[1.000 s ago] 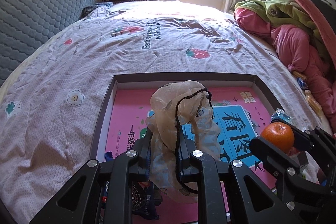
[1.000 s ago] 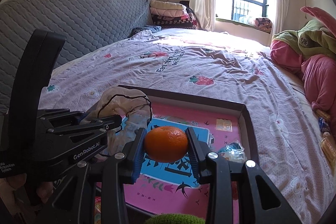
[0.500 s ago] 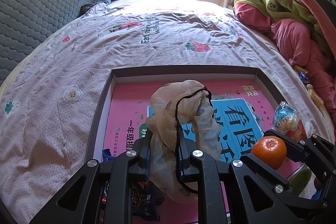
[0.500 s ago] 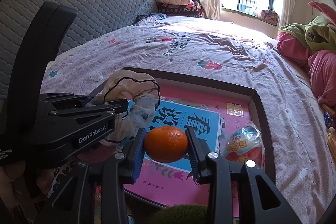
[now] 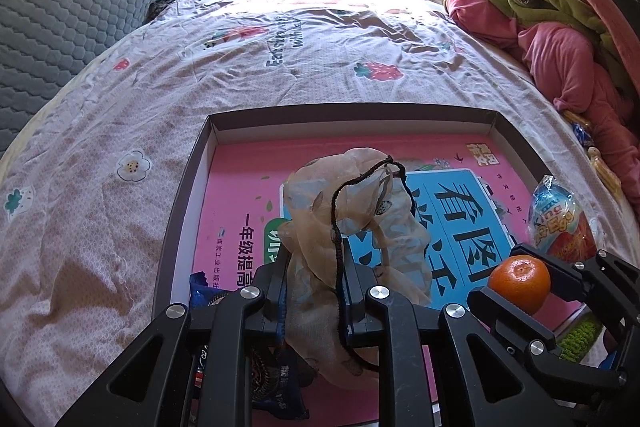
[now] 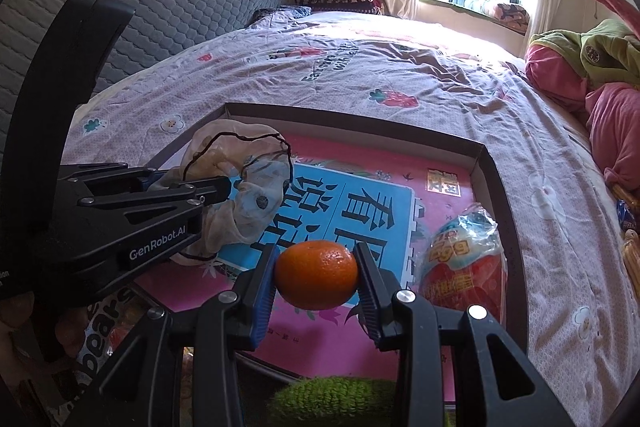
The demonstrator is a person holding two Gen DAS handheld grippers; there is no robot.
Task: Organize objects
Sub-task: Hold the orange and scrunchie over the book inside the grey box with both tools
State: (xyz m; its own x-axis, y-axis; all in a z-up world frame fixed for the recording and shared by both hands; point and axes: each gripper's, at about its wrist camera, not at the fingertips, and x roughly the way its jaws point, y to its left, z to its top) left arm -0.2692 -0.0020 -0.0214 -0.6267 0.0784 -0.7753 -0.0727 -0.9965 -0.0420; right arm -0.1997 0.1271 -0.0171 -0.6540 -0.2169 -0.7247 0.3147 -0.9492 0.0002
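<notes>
The left claw [image 5: 314,301], tilted steeply down over the near left part of the shallow box [image 5: 352,113] on the bed [image 5: 280,39], has its jaws just starting to open around a limp gauze drawstring pouch [image 5: 352,211], which looks feather-light, floppy and best pinched at its bunched neck below the black cord. The right claw [image 6: 316,277], angled down likewise beside it, grips a small orange [image 6: 317,275] across its middle above the box's pink book; the fruit seems firm, smooth and apt to roll once released.
</notes>
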